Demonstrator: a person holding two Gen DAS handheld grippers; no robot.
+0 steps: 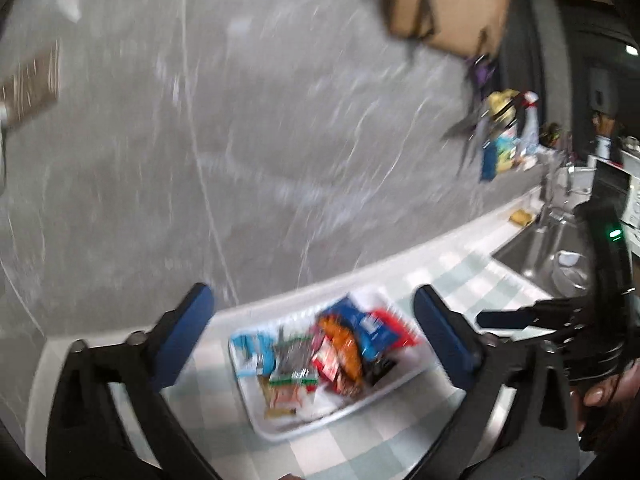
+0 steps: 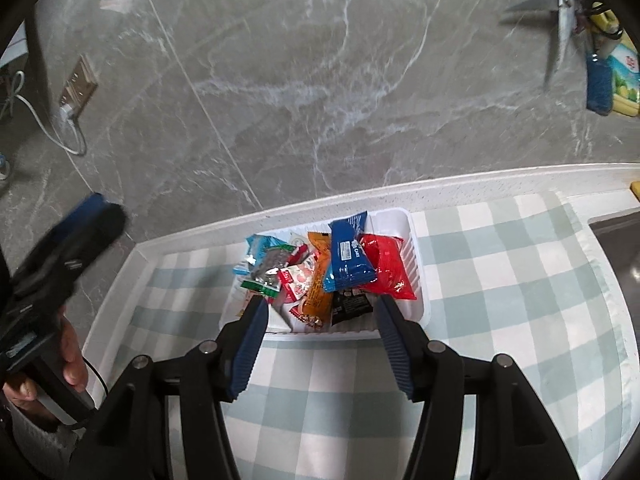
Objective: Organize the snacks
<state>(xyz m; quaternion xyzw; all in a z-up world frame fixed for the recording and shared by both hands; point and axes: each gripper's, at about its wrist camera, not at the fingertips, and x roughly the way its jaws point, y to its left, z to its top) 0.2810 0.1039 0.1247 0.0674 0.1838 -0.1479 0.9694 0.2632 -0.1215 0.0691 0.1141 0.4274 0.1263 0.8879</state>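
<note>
A white tray point(image 2: 421, 280) sits on the checked cloth against the wall, filled with several snack packets. A blue packet point(image 2: 348, 252) lies on top beside a red one point(image 2: 386, 264), with an orange one point(image 2: 320, 276) and a black one point(image 2: 350, 304) nearer me. My right gripper point(image 2: 320, 304) hovers open over the tray's near rim, nothing pressed between its pads. In the blurred left wrist view the tray point(image 1: 256, 412) lies below and ahead of my left gripper point(image 1: 314, 296), which is wide open and empty. The right gripper point(image 1: 492, 318) shows at the right edge there. The left gripper point(image 2: 92, 212) appears raised at the left.
A green-and-white checked cloth point(image 2: 500, 280) covers the white counter. A grey marble wall point(image 2: 320, 80) rises behind it. A steel sink point(image 1: 536, 248) lies to the right. Scissors point(image 2: 556, 32) and sponges hang on the wall, and a socket point(image 2: 78, 84) with a cable is at the left.
</note>
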